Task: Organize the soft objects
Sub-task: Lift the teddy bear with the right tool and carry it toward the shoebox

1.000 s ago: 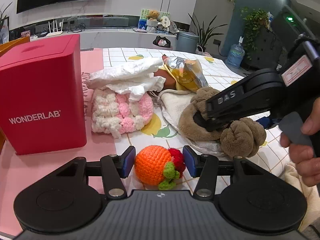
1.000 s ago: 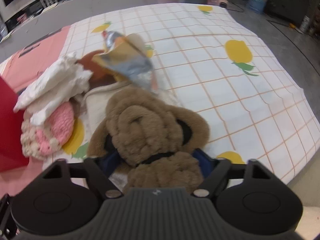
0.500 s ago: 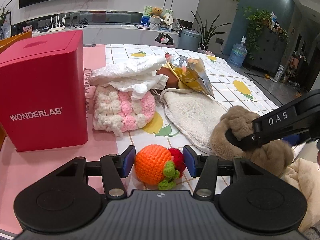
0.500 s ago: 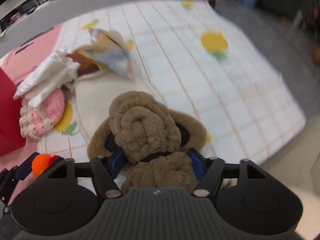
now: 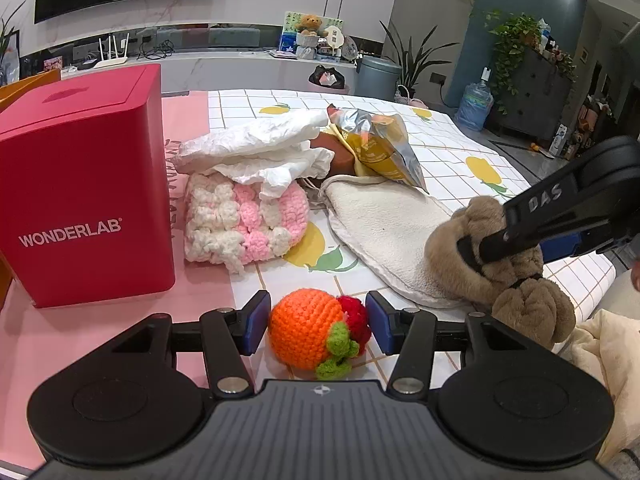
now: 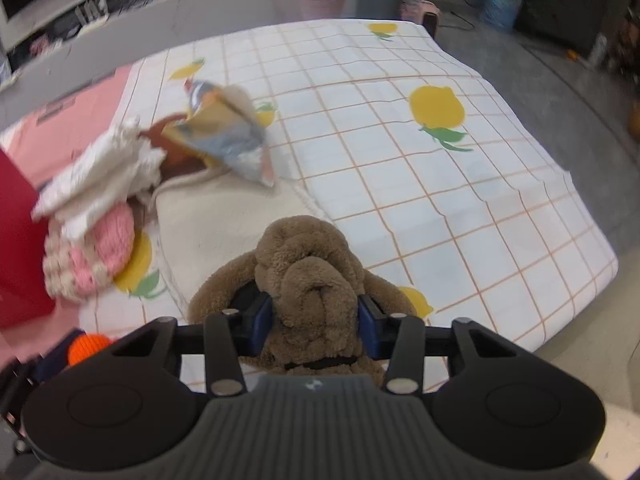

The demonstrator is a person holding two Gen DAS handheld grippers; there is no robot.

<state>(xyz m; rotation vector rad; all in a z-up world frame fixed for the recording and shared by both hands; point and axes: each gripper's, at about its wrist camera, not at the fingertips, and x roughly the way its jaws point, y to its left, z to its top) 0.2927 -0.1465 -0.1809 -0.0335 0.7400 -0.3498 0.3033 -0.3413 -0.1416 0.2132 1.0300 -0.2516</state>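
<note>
My left gripper (image 5: 316,322) is open around an orange crocheted ball (image 5: 308,332) with red and green bits, which lies on the table; the pads stand slightly apart from it. My right gripper (image 6: 316,318) is shut on a brown plush toy (image 6: 312,280) and holds it near the table's front right; the toy also shows in the left wrist view (image 5: 496,264). A pink and white crocheted piece (image 5: 244,220), crumpled white cloth (image 5: 260,152) and a cream towel (image 5: 384,224) lie behind.
A red WONDERLAB box (image 5: 84,184) stands at the left on a pink mat. A foil snack bag (image 5: 376,144) rests on a brown object behind the towel. The lemon-print tablecloth (image 6: 400,140) stretches right to the table edge.
My right gripper has pulled the brown plush toy off the cream towel, toward the front right. The left gripper and orange ball have not moved.
</note>
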